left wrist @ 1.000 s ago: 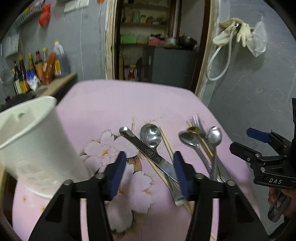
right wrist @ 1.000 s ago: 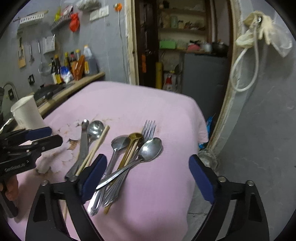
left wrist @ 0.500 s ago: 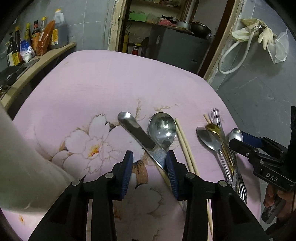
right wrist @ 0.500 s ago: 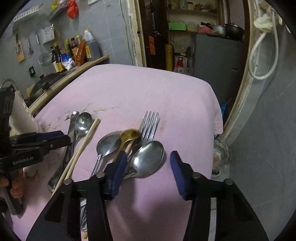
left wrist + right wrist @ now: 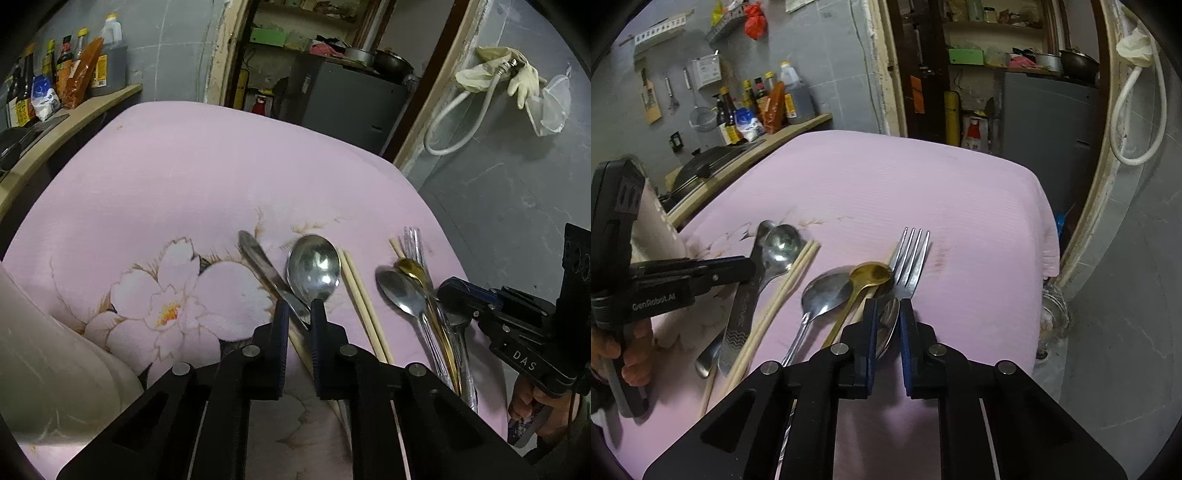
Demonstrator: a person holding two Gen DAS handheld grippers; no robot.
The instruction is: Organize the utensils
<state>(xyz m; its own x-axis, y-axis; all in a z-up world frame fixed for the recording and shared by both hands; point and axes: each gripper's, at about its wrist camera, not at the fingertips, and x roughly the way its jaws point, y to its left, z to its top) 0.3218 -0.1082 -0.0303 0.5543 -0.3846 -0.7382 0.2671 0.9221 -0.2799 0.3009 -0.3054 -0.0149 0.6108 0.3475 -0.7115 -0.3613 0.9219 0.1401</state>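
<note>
Left gripper (image 5: 298, 314) jaws closing, pinched on steel spoon (image 5: 314, 267) neck beside knife (image 5: 271, 277). Right gripper (image 5: 887, 325) closing on spoon bowl (image 5: 888, 325) in pile on pink cloth (image 5: 886, 184). Risk judged: curved bowl slipped out, neighbouring fork (image 5: 908, 264) dragged along.

The white cup (image 5: 55, 369) is cut off by the left edge. The gripper fingers (image 5: 280, 332) cover the handles of the knife (image 5: 266, 269) and big spoon (image 5: 314, 266). Bottle (image 5: 66, 51) labels are unreadable.
</note>
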